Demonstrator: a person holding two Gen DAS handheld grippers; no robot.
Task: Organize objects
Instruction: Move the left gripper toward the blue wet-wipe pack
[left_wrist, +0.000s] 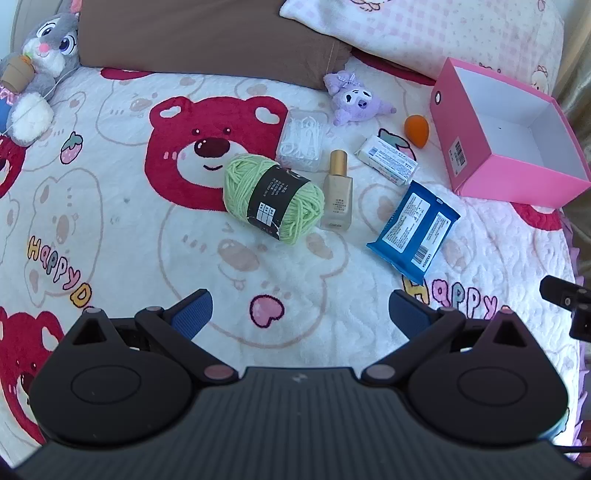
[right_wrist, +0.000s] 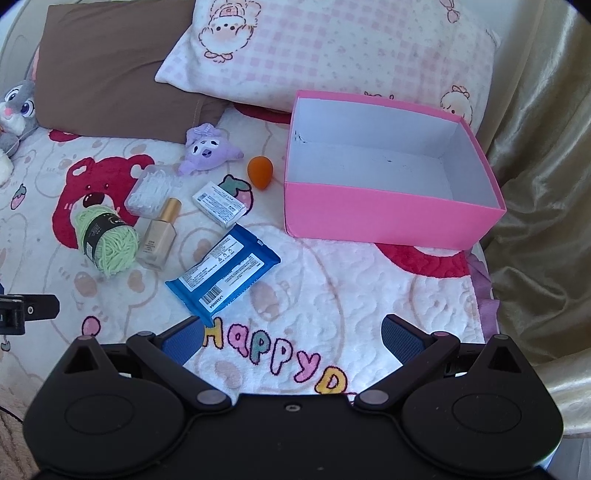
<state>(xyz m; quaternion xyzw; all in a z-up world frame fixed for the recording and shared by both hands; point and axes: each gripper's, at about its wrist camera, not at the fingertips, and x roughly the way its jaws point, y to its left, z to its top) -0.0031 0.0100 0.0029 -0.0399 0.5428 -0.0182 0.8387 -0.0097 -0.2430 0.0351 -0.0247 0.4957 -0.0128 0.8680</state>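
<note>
Loose items lie on a bear-print blanket (left_wrist: 129, 221): a green yarn ball (left_wrist: 273, 199) (right_wrist: 105, 240), a gold-capped bottle (left_wrist: 337, 192) (right_wrist: 157, 236), a blue wipes pack (left_wrist: 413, 229) (right_wrist: 223, 275), a white packet (left_wrist: 388, 159) (right_wrist: 219, 203), a clear plastic box (left_wrist: 303, 138) (right_wrist: 153, 188), an orange sponge (left_wrist: 416, 127) (right_wrist: 260, 170) and a purple plush (left_wrist: 354, 99) (right_wrist: 207, 153). The pink box (left_wrist: 480, 166) (right_wrist: 388, 218) stands at the right with nothing inside. My left gripper (left_wrist: 301, 314) hangs open below the yarn. My right gripper (right_wrist: 291, 336) is open, its left finger beside the wipes pack's corner.
A brown pillow (left_wrist: 207, 37) (right_wrist: 110, 66) and a pink checked pillow (left_wrist: 424, 29) (right_wrist: 332, 48) lie at the back. A grey rabbit plush (left_wrist: 37, 66) sits far left. A gold curtain (right_wrist: 546, 184) hangs along the bed's right edge.
</note>
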